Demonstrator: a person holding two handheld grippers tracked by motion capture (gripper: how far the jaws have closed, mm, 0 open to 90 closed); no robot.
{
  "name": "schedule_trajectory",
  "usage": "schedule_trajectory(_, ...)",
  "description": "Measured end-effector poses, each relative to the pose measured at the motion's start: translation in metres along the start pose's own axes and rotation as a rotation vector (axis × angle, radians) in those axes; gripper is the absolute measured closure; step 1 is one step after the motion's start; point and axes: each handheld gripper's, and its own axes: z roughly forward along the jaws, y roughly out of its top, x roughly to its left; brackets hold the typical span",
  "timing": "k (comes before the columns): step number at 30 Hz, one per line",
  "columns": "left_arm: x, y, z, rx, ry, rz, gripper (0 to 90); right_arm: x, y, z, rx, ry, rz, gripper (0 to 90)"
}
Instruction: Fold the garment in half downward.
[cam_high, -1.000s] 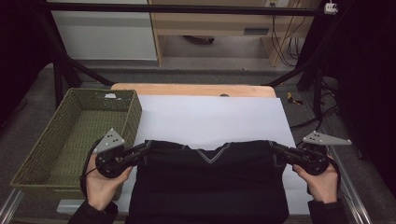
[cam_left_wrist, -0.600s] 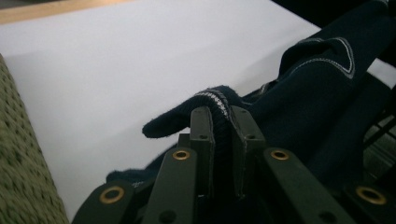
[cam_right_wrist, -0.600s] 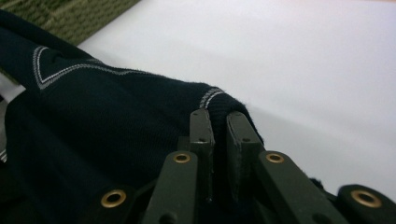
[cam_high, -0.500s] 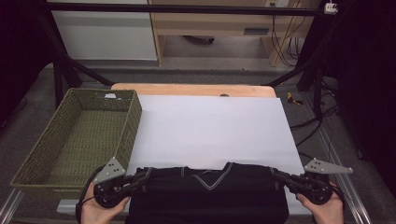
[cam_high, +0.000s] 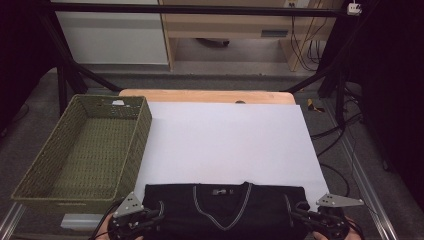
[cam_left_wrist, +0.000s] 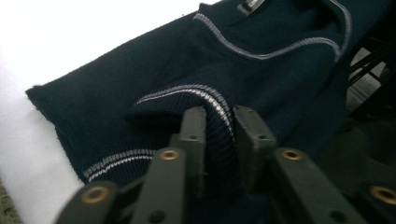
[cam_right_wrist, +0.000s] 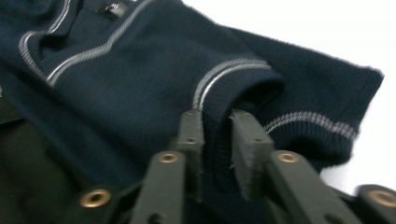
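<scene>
The dark sweater (cam_high: 222, 207) lies at the near edge of the white surface (cam_high: 225, 145), folded once. The left gripper (cam_left_wrist: 218, 128) and right gripper (cam_right_wrist: 215, 126) have just been opening their fingers; the striped hem sits loosely between them. The green basket (cam_high: 82, 145) is empty, so more folding and putting away remain

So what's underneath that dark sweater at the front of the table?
A white sheet runs out from under the sweater and covers most of the wooden tabletop. Whatever else lies beneath the sweater is covered. At its two corners, ribbed folds sit between each gripper's jaws.
</scene>
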Motion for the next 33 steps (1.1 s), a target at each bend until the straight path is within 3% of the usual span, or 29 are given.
schedule_trajectory(4,0.004,0.02,0.003,-0.078,0.04,0.029,48.9,-0.002,0.014,-0.002,-0.13,-0.038,-0.034,42.5)
schedule_trajectory(7,0.009,0.037,0.014,-0.125,0.043,0.056,34.7,-0.009,0.028,0.004,-0.189,-0.048,-0.051,34.2)
schedule_trajectory(11,0.02,0.057,0.035,-0.154,0.016,0.046,20.9,-0.022,0.045,0.021,-0.199,-0.064,-0.043,24.6)
schedule_trajectory(16,0.032,0.068,0.055,-0.148,0.037,0.069,8.1,-0.032,0.056,0.039,-0.19,-0.071,-0.045,19.0)
schedule_trajectory(20,0.045,0.065,0.071,-0.123,0.036,0.069,5.4,-0.041,0.059,0.054,-0.178,-0.091,-0.05,15.1)
schedule_trajectory(23,0.05,0.058,0.078,-0.109,0.024,0.062,4.7,-0.042,0.055,0.058,-0.158,-0.093,-0.055,14.6)
schedule_trajectory(28,0.054,0.049,0.092,-0.045,0.031,0.071,5.5,-0.044,0.047,0.062,-0.125,-0.109,-0.05,14.3)
schedule_trajectory(31,0.055,0.047,0.097,-0.011,0.08,0.087,16.0,-0.048,0.042,0.063,-0.087,-0.123,-0.058,15.9)
schedule_trajectory(33,0.056,0.046,0.098,0.007,0.069,0.081,21.9,-0.051,0.039,0.063,-0.068,-0.132,-0.061,18.1)
